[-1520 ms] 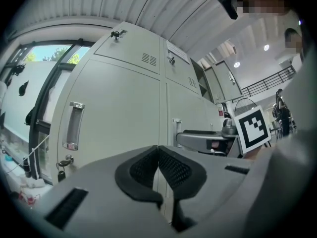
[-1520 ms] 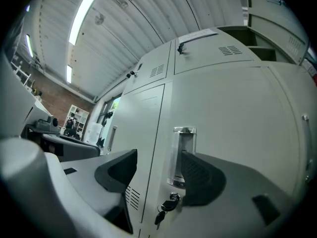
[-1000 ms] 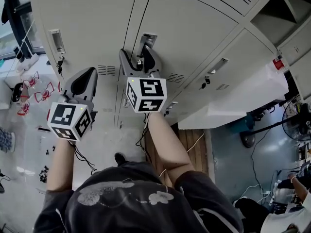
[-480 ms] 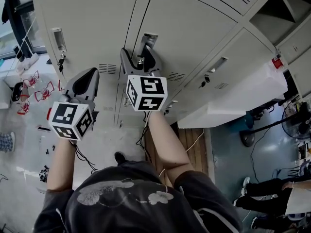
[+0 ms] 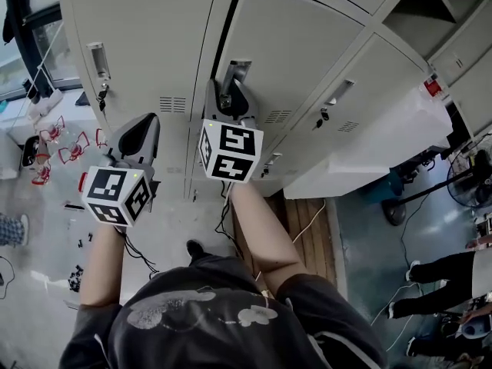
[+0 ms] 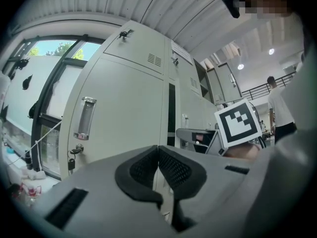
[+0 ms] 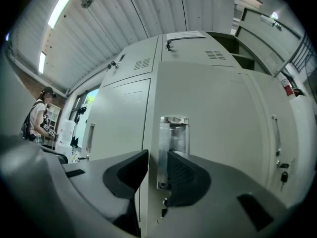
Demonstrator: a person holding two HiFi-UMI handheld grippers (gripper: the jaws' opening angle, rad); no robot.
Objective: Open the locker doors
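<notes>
A bank of pale grey lockers stands before me. My right gripper [image 5: 231, 92] [image 7: 153, 163] has just been closing and is shut on the recessed metal handle [image 5: 235, 72] [image 7: 171, 148] at the left edge of the middle locker door [image 5: 307, 44]. That door stands slightly ajar, with a dark gap along its left edge, also seen from the side in the left gripper view. My left gripper [image 5: 144, 125] [image 6: 158, 151] is shut and empty, held apart from the left locker door [image 5: 146, 37] [image 6: 124, 113].
The left door has a handle [image 5: 98, 58] and a hanging key [image 5: 102, 94]. Further doors [image 5: 377, 75] sit to the right, one compartment [image 5: 419, 14] open. A white box [image 5: 384, 152], a fan [image 5: 469, 183] and a person's legs [image 5: 442, 271] lie right. Cables trail on the floor.
The right gripper's jaws closed on the middle door's handle, and a dark gap has appeared along that door's left edge. The left gripper drifted slightly to the right.
</notes>
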